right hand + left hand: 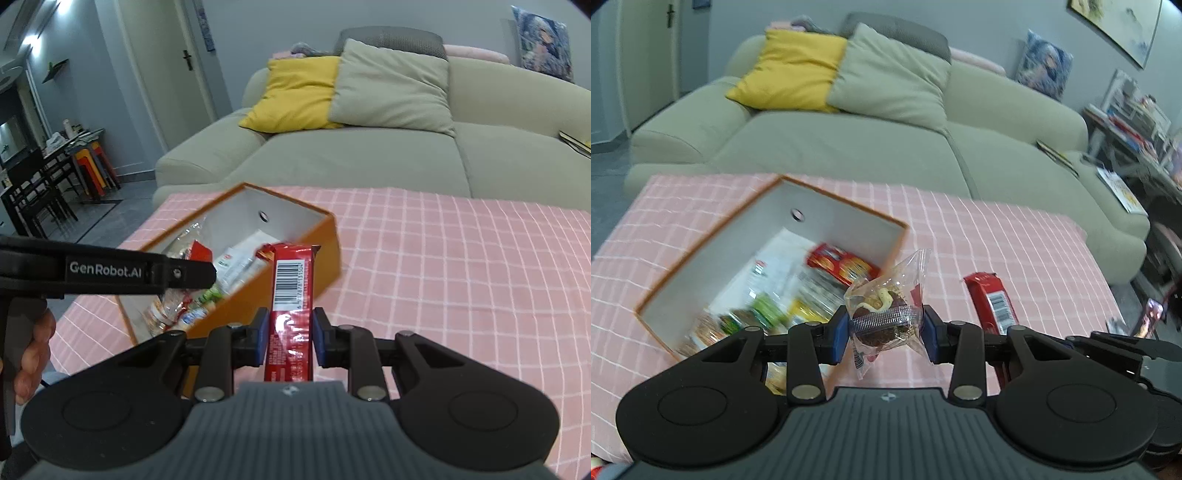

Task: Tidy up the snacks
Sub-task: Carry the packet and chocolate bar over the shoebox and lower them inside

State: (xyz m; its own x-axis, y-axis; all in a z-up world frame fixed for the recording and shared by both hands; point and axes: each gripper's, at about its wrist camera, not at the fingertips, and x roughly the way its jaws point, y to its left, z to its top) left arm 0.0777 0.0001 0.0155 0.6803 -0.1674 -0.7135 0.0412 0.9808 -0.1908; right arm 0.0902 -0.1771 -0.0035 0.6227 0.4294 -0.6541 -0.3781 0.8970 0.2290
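Observation:
My left gripper (884, 326) is shut on a clear-wrapped brown pastry (886, 314) and holds it above the near right corner of the orange box (713, 236). The box has white inner walls and holds several snack packs, among them a red cracker pack (842, 264). My right gripper (290, 341) is shut on a long red snack bar (291, 295) with a barcode, just right of the orange box (325, 254). The red bar (991, 304) also shows in the left wrist view. The left gripper's body (110, 271) crosses the right wrist view at left.
A pink checked cloth (443, 266) covers the table. A pale green sofa (849, 147) with a yellow cushion (794, 70) stands behind it. A cluttered shelf (1137, 125) is at the right. Dark chairs (33, 192) stand far left.

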